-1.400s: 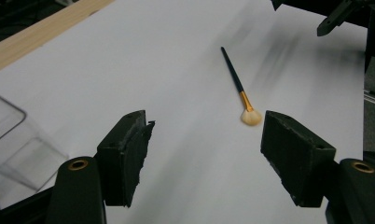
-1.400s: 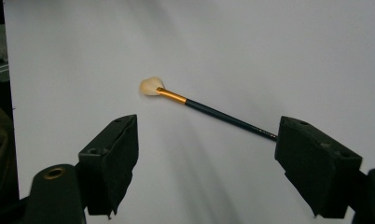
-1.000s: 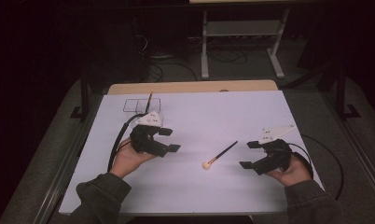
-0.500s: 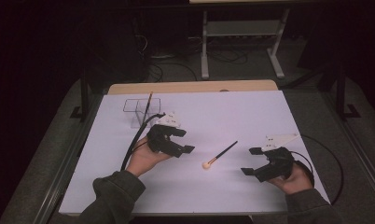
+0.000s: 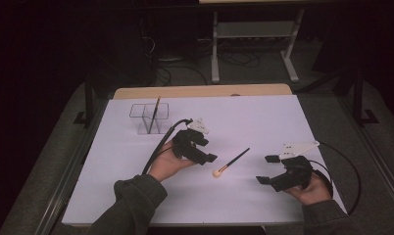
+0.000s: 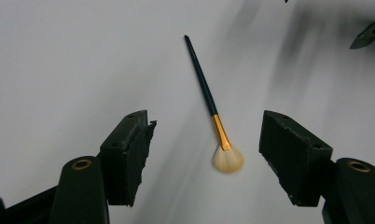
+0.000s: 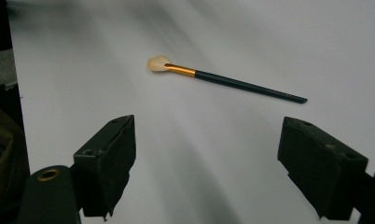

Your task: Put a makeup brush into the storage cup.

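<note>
Gold on the ferrule was our marker: the makeup brush (image 5: pixel 230 163) lay flat on the white table (image 5: pixel 263 122), between our two grippers and well short of the clear holder (image 5: pixel 149 119) at the far left. Our left gripper (image 5: pixel 205 151) hung just beside the brush's bristle end, jaws spread wide and empty. Our right gripper (image 5: pixel 267 170) sat farther off on the brush's other side, its jaws also wide apart with nothing between them.

We judged the step to be a left-hand pickup. To do it well, we wanted to come down with the jaws straddling the dark handle just above the ferrule, crossing it squarely rather than along it, and close only once both pads reached table level.

From the left gripper view, the brush (image 6: pixel 213 109) sat between the jaws, its fan of pale bristles nearest us. From the high view we got the holder, with what seemed another slim brush (image 5: pixel 156 110) standing in it, though that was too small to be sure.
</note>
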The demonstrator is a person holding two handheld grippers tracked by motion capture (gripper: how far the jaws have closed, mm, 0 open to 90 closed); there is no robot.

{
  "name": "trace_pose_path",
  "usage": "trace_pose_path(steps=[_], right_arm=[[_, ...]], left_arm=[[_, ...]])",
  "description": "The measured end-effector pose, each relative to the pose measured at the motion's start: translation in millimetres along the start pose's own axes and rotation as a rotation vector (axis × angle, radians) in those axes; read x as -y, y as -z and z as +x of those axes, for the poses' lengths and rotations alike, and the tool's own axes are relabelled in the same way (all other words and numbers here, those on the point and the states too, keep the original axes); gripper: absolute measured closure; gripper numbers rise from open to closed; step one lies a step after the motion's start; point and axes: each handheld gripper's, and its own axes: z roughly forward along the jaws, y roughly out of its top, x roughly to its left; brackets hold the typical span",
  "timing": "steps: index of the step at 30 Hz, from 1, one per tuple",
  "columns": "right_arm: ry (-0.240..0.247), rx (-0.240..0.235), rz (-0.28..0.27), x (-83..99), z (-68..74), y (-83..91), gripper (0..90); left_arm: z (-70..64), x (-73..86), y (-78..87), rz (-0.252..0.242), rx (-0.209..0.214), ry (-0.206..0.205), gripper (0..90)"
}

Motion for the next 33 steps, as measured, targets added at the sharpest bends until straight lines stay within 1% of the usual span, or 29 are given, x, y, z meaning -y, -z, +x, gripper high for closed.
trace_pose_path(steps=[2, 4, 5, 7, 10, 12, 14, 16, 17, 18, 19, 23, 26, 27, 29, 30, 33], right_arm=[[0.000, 0.001, 0.000, 0.7, -0.2, 0.0, 18.3], [-0.005, 0.000, -0.002, 1.1, -0.5, 0.2, 18.3], [-0.004, 0.000, -0.005, 1.3, -0.7, 0.2, 18.3], [-0.006, -0.003, -0.006, 1.5, -0.9, 0.2, 18.3], [-0.007, -0.005, -0.004, 1.7, -0.7, 0.0, 18.3], [-0.005, -0.006, -0.008, 1.9, -1.2, 0.0, 18.3], [-0.006, -0.006, -0.007, 2.0, -1.4, 0.0, 18.3], [-0.005, -0.008, -0.007, 2.2, -1.4, -0.2, 18.3], [-0.004, -0.007, -0.007, 2.2, -1.2, -0.2, 18.3], [-0.004, -0.007, -0.008, 2.1, -1.1, -0.1, 18.3], [-0.003, -0.007, -0.009, 2.0, -1.2, 0.1, 18.3], [-0.004, -0.010, -0.014, 1.5, -1.0, 1.3, 18.3], [-0.004, -0.013, -0.014, 1.3, -1.1, 1.3, 18.4], [-0.002, -0.013, -0.013, 1.2, -1.2, 1.2, 18.4], [0.000, -0.015, -0.013, 1.2, -1.4, 0.7, 18.5], [0.000, -0.015, -0.013, 1.2, -1.4, 0.7, 18.4], [0.001, -0.016, -0.013, 1.4, -1.6, 0.9, 18.6]], left_arm=[[-0.2, -3.1, -5.3, 0.017, 0.002, -0.003, 33.1], [-0.7, -5.9, -8.9, 0.021, 0.002, -0.004, 33.6], [-1.4, -7.8, -11.4, 0.021, 0.002, 0.004, 33.7], [-1.9, -10.3, -14.3, 0.026, 0.008, 0.003, 34.3], [-2.4, -13.8, -19.1, 0.042, 0.011, -0.010, 35.4], [-3.8, -15.2, -23.1, 0.045, 0.010, -0.001, 36.3], [-2.8, -16.8, -26.5, 0.061, 0.009, -0.018, 36.7], [-2.4, -17.8, -30.4, 0.078, 0.006, -0.017, 36.9], [-2.9, -18.1, -33.4, 0.078, 0.005, -0.007, 36.9], [-2.4, -18.6, -35.2, 0.089, 0.005, -0.010, 37.4], [-2.7, -18.7, -36.9, 0.089, 0.005, -0.003, 37.8], [-3.3, -21.4, -42.9, 0.101, 0.005, -0.001, 39.4], [-4.0, -23.0, -47.8, 0.121, 0.005, -0.011, 41.5], [-4.4, -23.2, -50.0, 0.124, 0.009, -0.002, 41.9], [-4.0, -23.7, -53.5, 0.137, 0.012, -0.009, 43.4], [-4.5, -23.6, -55.9, 0.134, 0.011, -0.004, 44.3], [-5.1, -24.3, -61.5, 0.158, 0.012, -0.002, 46.7]])
